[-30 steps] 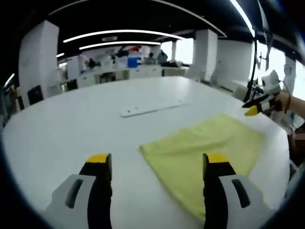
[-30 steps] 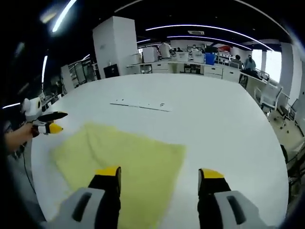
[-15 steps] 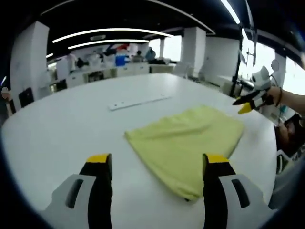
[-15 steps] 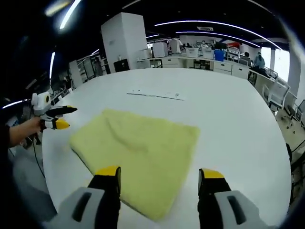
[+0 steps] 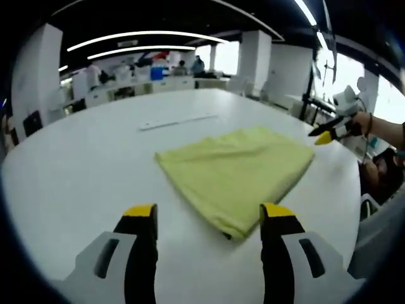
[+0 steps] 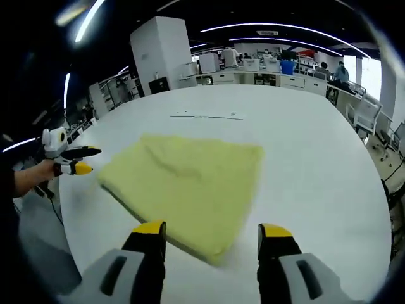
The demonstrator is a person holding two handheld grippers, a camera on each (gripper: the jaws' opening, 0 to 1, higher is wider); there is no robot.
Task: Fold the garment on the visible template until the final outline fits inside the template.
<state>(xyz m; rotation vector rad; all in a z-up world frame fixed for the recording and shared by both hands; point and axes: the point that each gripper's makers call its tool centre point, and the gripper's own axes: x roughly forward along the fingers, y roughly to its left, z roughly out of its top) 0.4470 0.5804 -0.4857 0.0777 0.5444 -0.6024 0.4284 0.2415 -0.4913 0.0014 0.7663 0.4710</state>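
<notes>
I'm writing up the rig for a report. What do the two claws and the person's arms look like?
Each claw has two black jaws with yellow tips on light grey housings: left claw, right claw. Seen from the side, the right claw carries a white rounded part on top, as does the left claw. No sleeve shows at either wrist.

Yellow-tipped black-and-grey left gripper [image 5: 207, 218]

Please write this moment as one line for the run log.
garment: folded, flat on table | left tongs: open, empty | right tongs: open, empty | template: cannot tell
</notes>
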